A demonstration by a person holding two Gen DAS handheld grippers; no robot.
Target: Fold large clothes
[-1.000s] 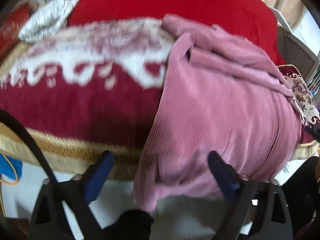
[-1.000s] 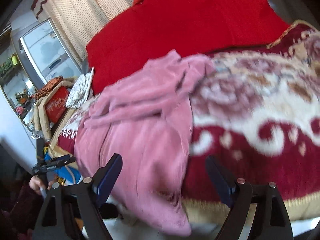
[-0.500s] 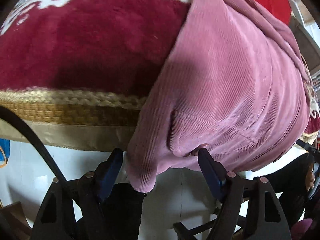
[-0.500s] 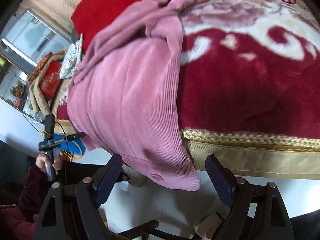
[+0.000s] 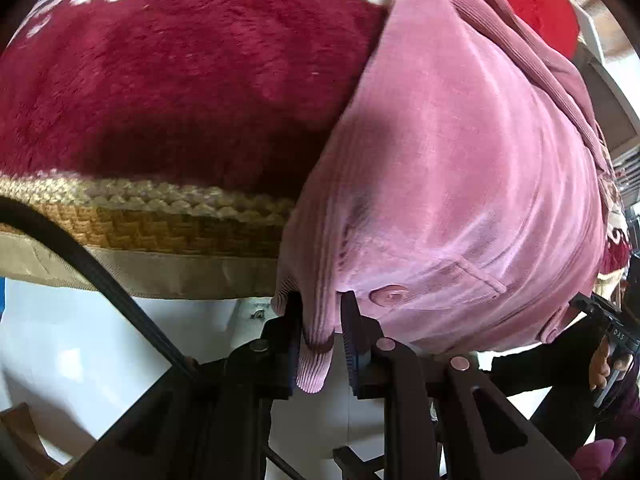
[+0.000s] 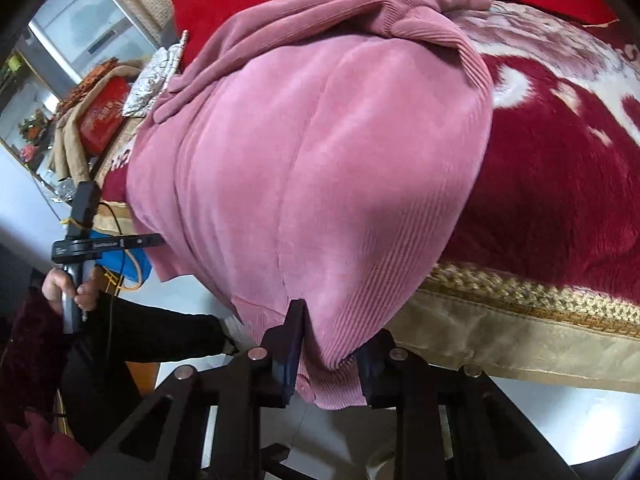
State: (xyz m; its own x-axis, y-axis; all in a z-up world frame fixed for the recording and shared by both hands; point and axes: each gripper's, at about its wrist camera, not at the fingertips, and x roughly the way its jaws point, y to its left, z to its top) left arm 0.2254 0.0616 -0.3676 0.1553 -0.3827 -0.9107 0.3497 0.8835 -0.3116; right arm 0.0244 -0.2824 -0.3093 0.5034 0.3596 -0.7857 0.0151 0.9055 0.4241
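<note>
Both grippers have closed since half a second ago: left gripper (image 5: 320,320) and right gripper (image 6: 330,332) each clench the hanging hem of the pink corduroy garment (image 6: 320,168). Hem tips between the fingers are partly hidden. Garment drapes over the bed edge at frame centre, on a dark red floral blanket (image 5: 180,72) with gold trim (image 5: 160,216); white floor (image 5: 60,360) below. Ribbed cloth, one button (image 5: 389,294) visible, sleeves bunched at top.

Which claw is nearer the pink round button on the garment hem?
Left. The left claw grips the pink corduroy garment right beside the button. The right claw grips the hem's other corner.
</note>
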